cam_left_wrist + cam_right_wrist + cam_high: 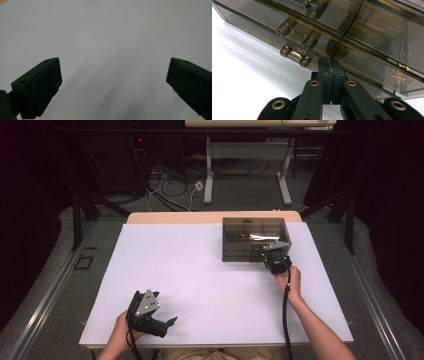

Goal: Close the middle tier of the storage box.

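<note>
Left gripper (169,319) sits at the near left corner of the table (200,280), held in the person's left hand (121,327). It lies low over the white top, well apart from everything else. Grey three-cornered plate faces up. In the left gripper view its two black jaws stand wide apart, with bare white table between them and nothing touching either pad.

Middle of the table: plain white surface.

Drawer box (254,239), smoky see-through plastic, stands toward the far right corner, its back close to the far edge. In the right gripper view (372,32) the front shows stacked drawers split by a vertical divider. There are small clear bar handles (295,35) on the drawer fronts left of the divider; the lowest handle (295,56) is just beside the jaw tips, to their left.

Right gripper (266,251) is at the near right corner of the box, held by the right hand (291,280), forearm coming in from the near edge, cable trailing along it. Jaws pressed together (329,62), pads meeting with no visible gap and nothing seen between them. The closed tips are against or right at the lower front of the box, near the divider line; whether they actually touch the plastic cannot be told.
</note>
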